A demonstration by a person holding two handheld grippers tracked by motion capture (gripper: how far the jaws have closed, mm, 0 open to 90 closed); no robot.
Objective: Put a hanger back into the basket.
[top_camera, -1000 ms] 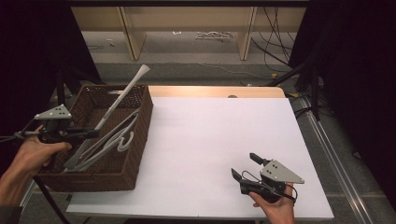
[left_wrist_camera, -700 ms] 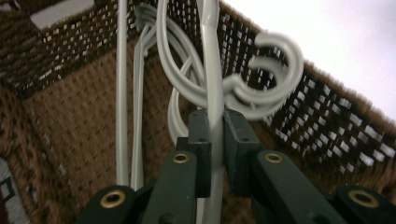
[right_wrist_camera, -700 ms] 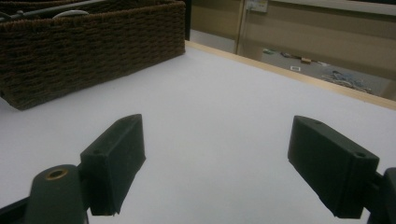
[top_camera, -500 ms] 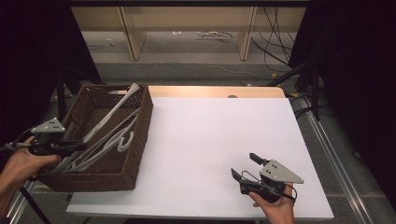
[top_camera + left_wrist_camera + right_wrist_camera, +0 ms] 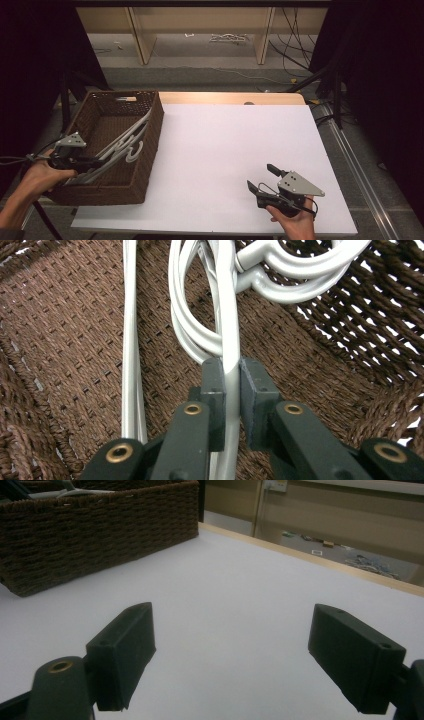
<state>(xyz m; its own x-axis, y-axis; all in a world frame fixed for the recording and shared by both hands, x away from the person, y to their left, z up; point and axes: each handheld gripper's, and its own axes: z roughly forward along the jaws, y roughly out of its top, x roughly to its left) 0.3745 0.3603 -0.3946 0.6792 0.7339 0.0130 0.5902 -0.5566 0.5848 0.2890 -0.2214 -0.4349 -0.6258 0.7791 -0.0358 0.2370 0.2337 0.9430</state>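
The left gripper (image 5: 231, 390) is clamped on a white hanger (image 5: 229, 335) whose long arm runs straight up the frame into the brown basket (image 5: 150, 150) at the left of the tabletop (image 5: 225, 150), well apart from the open right gripper (image 5: 261, 181)

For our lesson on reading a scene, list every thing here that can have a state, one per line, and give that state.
Left gripper: shut on a hanger.
Right gripper: open, nothing between its jaws, low over the table.
Hanger: held, lying down inside the basket.
Other hangers: lying loose in the basket.
Basket: upright on the table's left side.
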